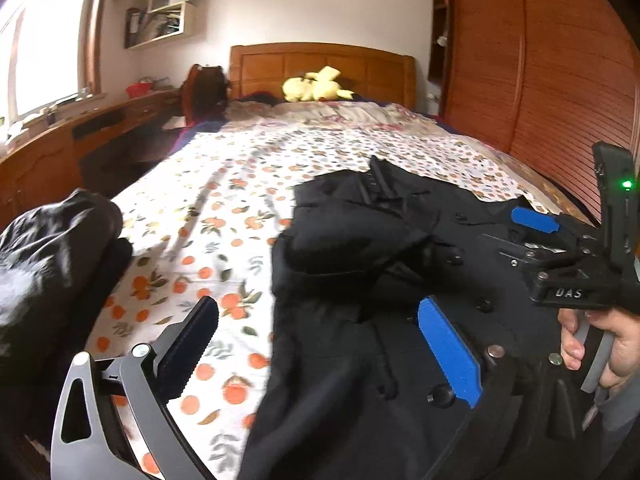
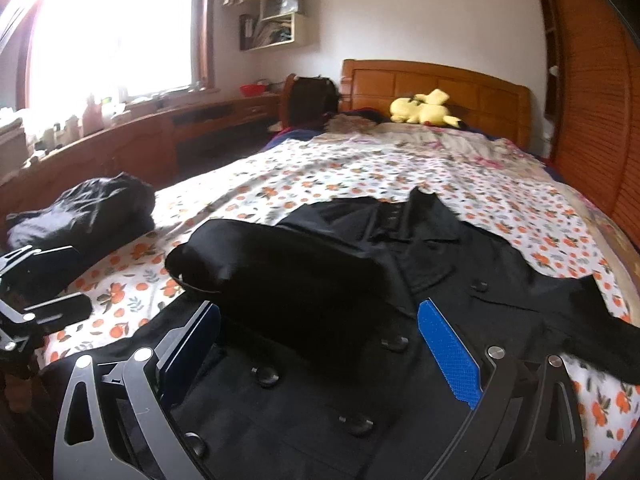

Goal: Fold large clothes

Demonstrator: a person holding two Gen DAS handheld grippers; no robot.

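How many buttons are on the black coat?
5 show: one by the lapel, two mid-front, two lower. The folded sleeve may hide more.

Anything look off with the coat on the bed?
Black coat lies face up, one sleeve folded across the chest, the other sleeve still splayed out right. Nothing damaged or spilled.

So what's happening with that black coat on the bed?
A person is folding a big black coat spread on the flowery bedspread. They hold a claw tool in each hand. The left claw and the right claw are both open above the coat, gripping nothing. One sleeve is already folded across the front. A dark bundle of clothes lies off to the left.
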